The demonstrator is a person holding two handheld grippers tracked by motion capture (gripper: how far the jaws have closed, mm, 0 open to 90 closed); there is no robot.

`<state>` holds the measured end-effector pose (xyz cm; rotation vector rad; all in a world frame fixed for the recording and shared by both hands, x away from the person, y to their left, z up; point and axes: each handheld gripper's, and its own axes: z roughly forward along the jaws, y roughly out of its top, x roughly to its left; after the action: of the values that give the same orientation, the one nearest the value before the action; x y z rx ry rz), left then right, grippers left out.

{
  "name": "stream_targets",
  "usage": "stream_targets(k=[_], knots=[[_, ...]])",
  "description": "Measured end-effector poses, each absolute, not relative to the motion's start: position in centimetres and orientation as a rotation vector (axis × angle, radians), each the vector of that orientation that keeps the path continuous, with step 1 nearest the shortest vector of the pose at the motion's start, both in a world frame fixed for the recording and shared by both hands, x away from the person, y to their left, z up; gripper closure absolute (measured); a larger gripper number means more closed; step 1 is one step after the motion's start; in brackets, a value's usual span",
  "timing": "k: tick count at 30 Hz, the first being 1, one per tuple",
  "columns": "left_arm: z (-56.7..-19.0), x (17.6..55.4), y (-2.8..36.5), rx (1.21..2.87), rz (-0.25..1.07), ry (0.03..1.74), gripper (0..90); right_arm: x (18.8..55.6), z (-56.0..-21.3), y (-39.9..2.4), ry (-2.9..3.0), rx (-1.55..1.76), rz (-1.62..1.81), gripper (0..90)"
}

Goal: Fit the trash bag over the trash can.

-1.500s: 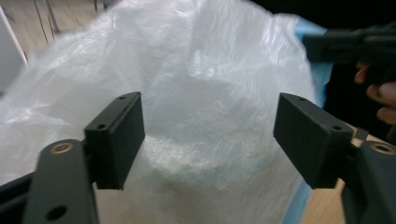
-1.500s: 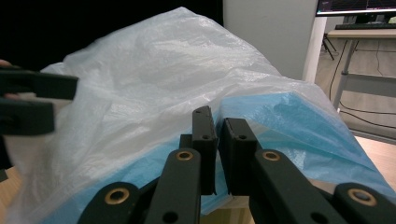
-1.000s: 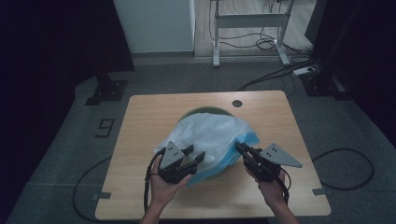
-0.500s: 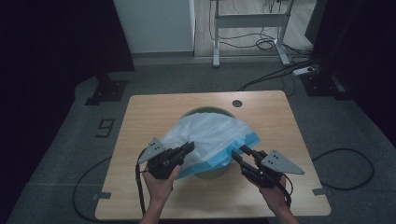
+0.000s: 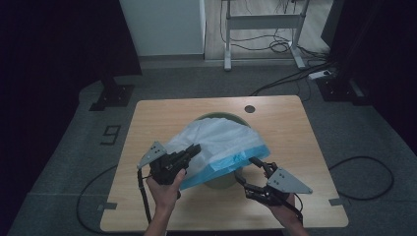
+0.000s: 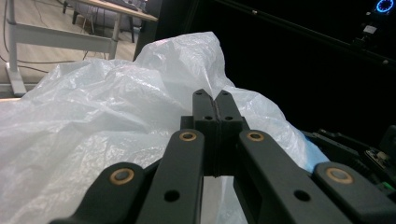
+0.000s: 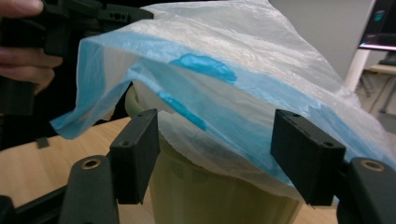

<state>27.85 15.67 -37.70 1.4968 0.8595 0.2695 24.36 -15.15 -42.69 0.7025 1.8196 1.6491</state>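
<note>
A white plastic bag (image 5: pixel 216 140) with a blue edge lies draped over a pale green bin (image 5: pixel 221 180) in the middle of the table. My left gripper (image 5: pixel 195 149) is shut on the bag's left side and holds it up; in the left gripper view its jaws (image 6: pixel 215 100) meet tight against the bag (image 6: pixel 93 116). My right gripper (image 5: pixel 247 169) stands open at the bin's front right, just under the blue edge. In the right gripper view its jaws (image 7: pixel 215 144) stand wide apart before the bin (image 7: pixel 201 191), with the bag (image 7: pixel 243 60) hanging above and nothing between them.
The wooden table (image 5: pixel 295 128) has a round cable hole (image 5: pixel 250 108) at the back right. Cables trail from both grippers off the front edge. A desk frame (image 5: pixel 260 29) and floor cables lie beyond the table.
The left gripper has drawn the bag's left side outward and up. The right gripper has dropped lower toward the front, and its jaws now stand apart under the blue edge.
</note>
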Motion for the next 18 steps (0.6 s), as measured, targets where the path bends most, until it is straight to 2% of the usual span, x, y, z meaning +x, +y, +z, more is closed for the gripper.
stream_targets(k=[2, 5, 6, 9, 11, 13, 18], knots=[[-37.6, 27.9, 15.6, 1.494, 0.267, 0.862, 90.0, 24.3, -42.5, -14.9, 1.822, 0.690, 1.646, 30.9], [-37.5, 27.9, 15.6, 1.495, 0.265, 0.859, 90.0, 24.1, -42.0, -14.4, 1.805, 0.691, 1.615, 38.9], [-37.5, 27.9, 15.6, 1.494, 0.263, 0.858, 90.0, 24.1, -41.9, -14.4, 1.798, 0.700, 1.603, 44.2], [-37.4, 28.0, 15.6, 1.485, 0.260, 0.859, 90.0, 24.7, -41.6, -14.3, 1.795, 0.761, 1.549, 69.3], [-37.3, 28.2, 15.8, 1.474, 0.259, 0.862, 90.0, 25.1, -41.4, -14.6, 1.790, 0.795, 1.548, 81.7], [-36.9, 28.7, 16.2, 1.457, 0.252, 0.869, 90.0, 25.4, -41.3, -14.9, 1.780, 0.799, 1.555, 87.2], [-36.1, 30.6, 17.7, 1.397, 0.236, 0.905, 90.0, 26.0, -41.4, -16.0, 1.789, 0.778, 1.533, 88.5]])
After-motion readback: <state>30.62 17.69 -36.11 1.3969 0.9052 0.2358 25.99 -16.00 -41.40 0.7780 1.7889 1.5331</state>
